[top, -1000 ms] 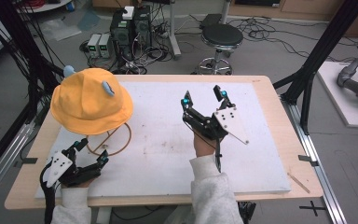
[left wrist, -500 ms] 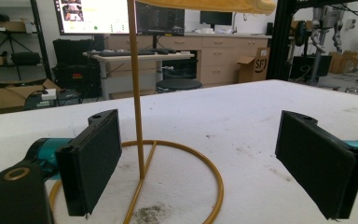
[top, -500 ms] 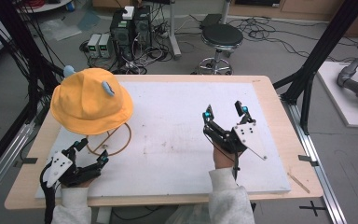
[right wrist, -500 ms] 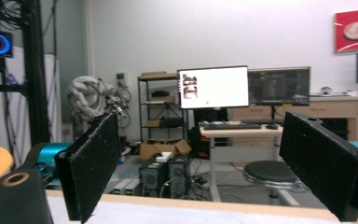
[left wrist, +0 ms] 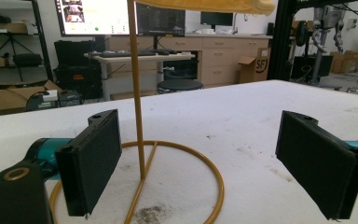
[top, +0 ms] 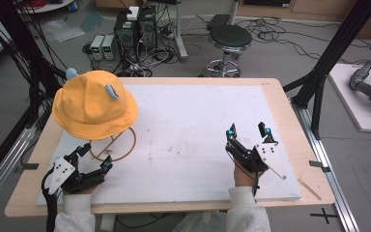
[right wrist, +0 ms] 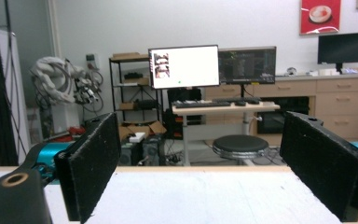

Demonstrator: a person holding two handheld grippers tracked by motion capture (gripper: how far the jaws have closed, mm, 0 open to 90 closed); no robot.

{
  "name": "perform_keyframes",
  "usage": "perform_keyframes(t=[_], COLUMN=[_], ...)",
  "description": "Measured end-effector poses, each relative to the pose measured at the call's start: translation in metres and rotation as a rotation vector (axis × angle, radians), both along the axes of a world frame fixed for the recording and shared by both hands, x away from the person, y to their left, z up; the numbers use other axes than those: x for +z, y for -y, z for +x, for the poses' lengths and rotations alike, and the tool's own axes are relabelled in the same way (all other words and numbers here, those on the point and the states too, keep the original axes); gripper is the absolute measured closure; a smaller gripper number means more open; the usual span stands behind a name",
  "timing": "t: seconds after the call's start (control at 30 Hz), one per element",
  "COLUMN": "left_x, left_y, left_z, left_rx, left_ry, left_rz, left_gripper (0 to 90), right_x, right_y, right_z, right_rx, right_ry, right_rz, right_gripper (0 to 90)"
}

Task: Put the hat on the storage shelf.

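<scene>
Broadly: white-topped counter (top: 188,121), bare but for a yellow bucket hat (top: 94,105) perched on a slim gold wire stand (left wrist: 137,93) at the near-left corner. Probably soft, floppy and light; best pinched at the brim, lifted straight up off the post. Left hand-held gripper (top: 92,158) released, jaws wide, just beside the stand's ring base (top: 125,145), a likely snag. Right hand-held gripper (top: 249,130) likewise spread, well apart, holding nothing.

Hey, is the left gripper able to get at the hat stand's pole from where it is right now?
Probably yes. The left gripper is open and faces the pole, with bare white board between them and the yellow hat overhead.
</scene>
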State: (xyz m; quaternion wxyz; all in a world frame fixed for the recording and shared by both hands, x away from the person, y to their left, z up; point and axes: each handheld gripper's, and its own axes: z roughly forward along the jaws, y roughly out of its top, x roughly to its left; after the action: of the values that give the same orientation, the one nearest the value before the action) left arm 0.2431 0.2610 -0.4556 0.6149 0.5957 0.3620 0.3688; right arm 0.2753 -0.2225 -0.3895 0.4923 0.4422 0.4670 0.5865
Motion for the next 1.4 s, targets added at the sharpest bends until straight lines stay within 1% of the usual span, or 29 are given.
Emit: perform_keyframes(t=[0.1,0.2,0.33,0.37,0.53,0.63,0.7,0.77,0.8,0.83,0.87,1.1,1.17,1.2,1.23,1.27,1.3,1.33,1.37,1.4], left_x=[0.0,0.0,0.0,0.0,0.0,0.0,0.0,0.0,0.0,0.0,0.0,0.0,0.0,0.0,0.0,0.0,0.0,0.0,0.0,0.0], left_y=[0.0,0.0,0.0,0.0,0.0,0.0,0.0,0.0,0.001,0.001,0.001,0.001,0.001,0.001,0.001,0.001,0.001,0.001,0.001,0.001], left_z=[0.0,0.0,0.0,0.0,0.0,0.0,0.0,-0.001,-0.001,-0.001,-0.001,-0.001,-0.001,-0.001,-0.001,-0.001,-0.001,-0.001,-0.001,-0.001], left_rx=[0.001,0.001,0.002,0.002,0.002,0.001,0.001,0.0,0.0,0.001,0.001,0.002,0.002,0.001,0.001,0.002,0.001,0.002,0.002,0.002], left_ry=[0.001,0.001,0.002,0.002,0.003,0.004,0.004,0.003,0.004,0.004,0.004,0.005,0.005,0.005,0.005,0.005,0.004,0.004,0.004,0.004], left_rz=[0.001,0.001,0.001,0.001,0.007,0.008,0.009,0.009,0.008,0.009,0.009,0.009,0.009,0.009,0.009,0.009,0.009,0.01,0.01,0.01], left_gripper=[14.5,14.5,14.6,14.6,14.6,14.6,14.5,14.6,14.5,14.5,14.5,14.5,14.5,14.5,14.5,14.5,14.5,14.5,14.5,14.6], right_x=[-0.007,-0.015,-0.024,-0.024,-0.033,-0.036,-0.041,-0.043,-0.047,-0.047,-0.05,-0.056,-0.059,-0.061,-0.062,-0.063,-0.063,-0.063,-0.063,-0.064], right_y=[0.004,0.008,0.011,0.011,0.018,0.019,0.02,0.02,0.02,0.02,0.021,0.023,0.023,0.022,0.023,0.022,0.023,0.023,0.023,0.025], right_z=[-0.001,-0.003,-0.006,-0.006,-0.006,-0.006,-0.006,-0.006,-0.005,-0.005,-0.005,-0.002,-0.001,0.0,0.001,0.001,0.002,0.002,0.002,0.003], right_rx=[-0.011,-0.024,-0.04,-0.04,-0.051,-0.05,-0.049,-0.053,-0.055,-0.055,-0.059,-0.072,-0.071,-0.067,-0.07,-0.069,-0.072,-0.072,-0.072,-0.077], right_ry=[-0.017,-0.033,-0.049,-0.049,-0.058,-0.061,-0.052,-0.049,-0.049,-0.049,-0.047,-0.062,-0.071,-0.084,-0.082,-0.094,-0.087,-0.087,-0.091,-0.097], right_rz=[-0.004,-0.023,-0.02,-0.02,-0.032,-0.029,-0.045,-0.048,-0.051,-0.051,-0.061,-0.064,-0.063,-0.054,-0.061,-0.049,-0.061,-0.061,-0.047,-0.046], right_gripper=[12.1,12.1,12.1,12.1,12.1,12.1,12.1,12.1,12.1,12.1,12.2,12.1,12.2,12.1,12.1,12.1,12.1,12.1,12.2,12.2])
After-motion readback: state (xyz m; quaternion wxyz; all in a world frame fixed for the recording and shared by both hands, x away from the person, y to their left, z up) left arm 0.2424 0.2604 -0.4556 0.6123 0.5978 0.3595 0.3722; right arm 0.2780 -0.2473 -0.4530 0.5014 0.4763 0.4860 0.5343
